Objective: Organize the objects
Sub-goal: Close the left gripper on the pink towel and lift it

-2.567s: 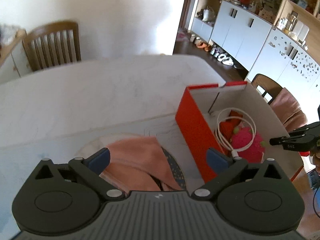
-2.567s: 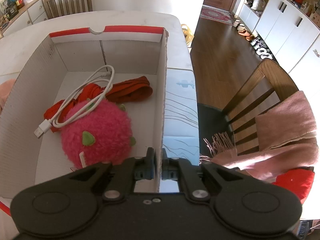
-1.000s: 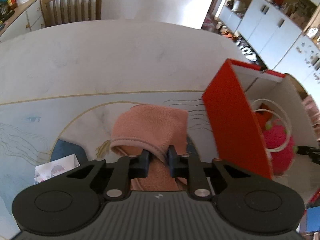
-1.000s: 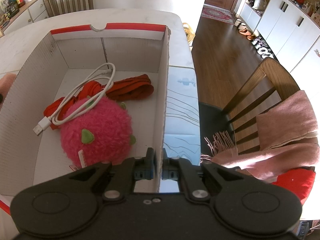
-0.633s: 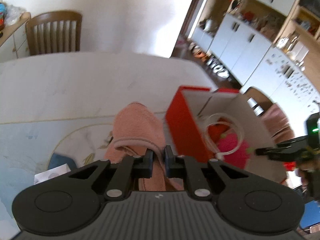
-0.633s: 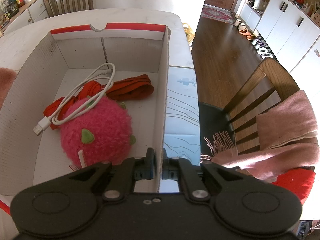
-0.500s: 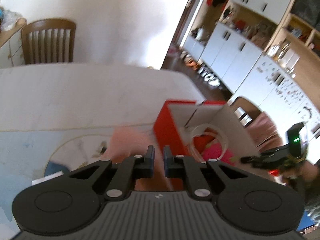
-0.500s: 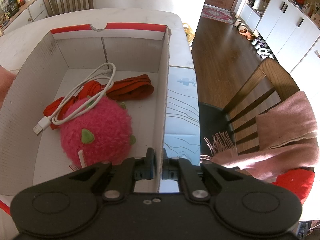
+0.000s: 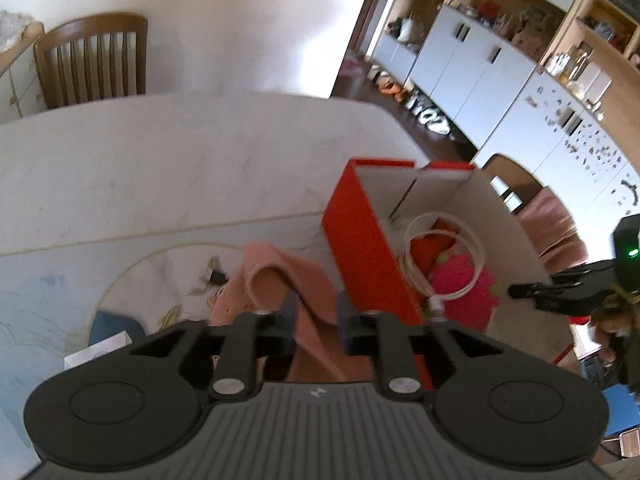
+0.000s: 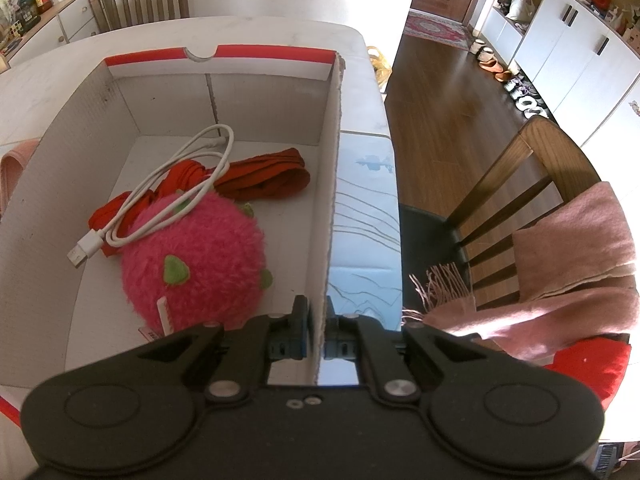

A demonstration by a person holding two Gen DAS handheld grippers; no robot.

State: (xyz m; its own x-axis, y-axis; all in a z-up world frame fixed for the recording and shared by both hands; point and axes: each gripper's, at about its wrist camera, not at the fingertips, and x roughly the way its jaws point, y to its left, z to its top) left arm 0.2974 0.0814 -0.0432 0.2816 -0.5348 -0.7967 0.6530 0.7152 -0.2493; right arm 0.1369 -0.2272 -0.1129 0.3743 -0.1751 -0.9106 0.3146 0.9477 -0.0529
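Already boxed: plush (image 10: pixel 192 256), cable (image 10: pixel 168 184). Remaining: cloth (image 9: pixel 296 280), pinched by left gripper (image 9: pixel 316 322); right gripper (image 10: pixel 316 340) clamps box (image 10: pixel 332 184) wall.

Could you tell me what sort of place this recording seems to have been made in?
Most likely a lived-in home, in a dining area: a marble-look table with wooden dining chairs, white storage cabinets along the wall, and shoes lined up on the wooden floor.
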